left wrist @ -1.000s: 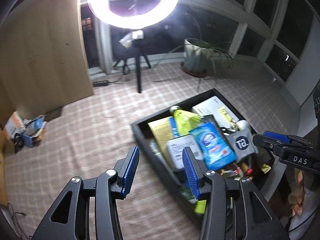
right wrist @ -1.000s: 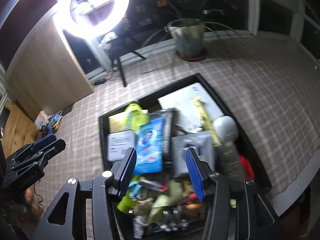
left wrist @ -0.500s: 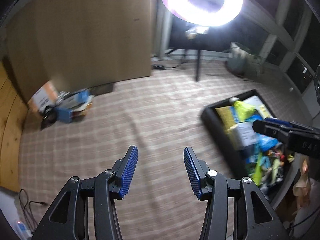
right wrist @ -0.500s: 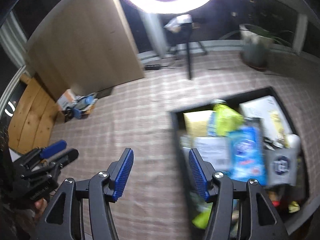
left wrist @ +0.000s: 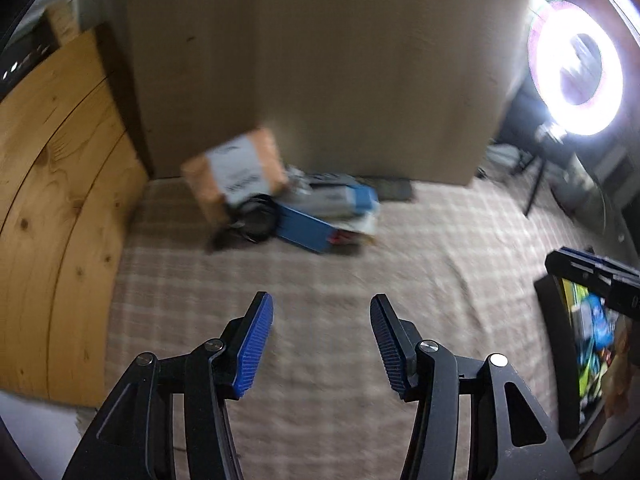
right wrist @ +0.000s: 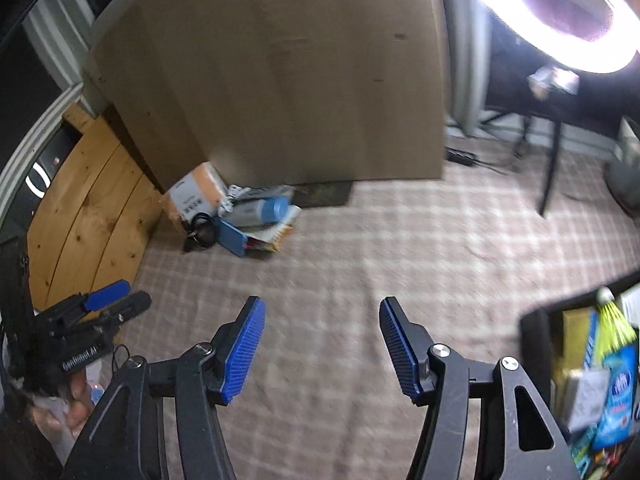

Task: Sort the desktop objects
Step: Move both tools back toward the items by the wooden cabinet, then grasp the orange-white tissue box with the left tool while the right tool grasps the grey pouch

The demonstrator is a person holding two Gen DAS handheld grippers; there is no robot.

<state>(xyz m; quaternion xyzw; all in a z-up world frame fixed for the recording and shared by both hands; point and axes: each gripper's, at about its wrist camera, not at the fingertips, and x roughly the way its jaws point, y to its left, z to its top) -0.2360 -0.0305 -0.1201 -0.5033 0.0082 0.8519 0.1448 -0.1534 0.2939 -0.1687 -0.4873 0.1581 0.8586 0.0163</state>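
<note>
My left gripper (left wrist: 320,344) is open and empty above the checked cloth (left wrist: 360,272). My right gripper (right wrist: 320,344) is open and empty above the same cloth (right wrist: 380,248). A black tray (right wrist: 534,332) packed with packets, a blue wipes pack (right wrist: 618,396) and a yellow shuttlecock (right wrist: 614,320) sits at the right edge of the right wrist view. The tray (left wrist: 554,352) shows at the far right of the left wrist view, partly behind the right gripper (left wrist: 592,276). The left gripper (right wrist: 108,304) shows at the left of the right wrist view.
A pile with an orange box (left wrist: 236,172), a blue case (left wrist: 306,228), a blue-capped bottle (right wrist: 260,210) and black cable lies against a big cardboard panel (left wrist: 320,72). A wooden board (left wrist: 56,200) stands on the left. A ring light (left wrist: 576,68) on a stand is at the right.
Both grippers have swung left, away from the tray. The tray has slid to the right edge of both views and the pile by the cardboard panel has come to the middle.
</note>
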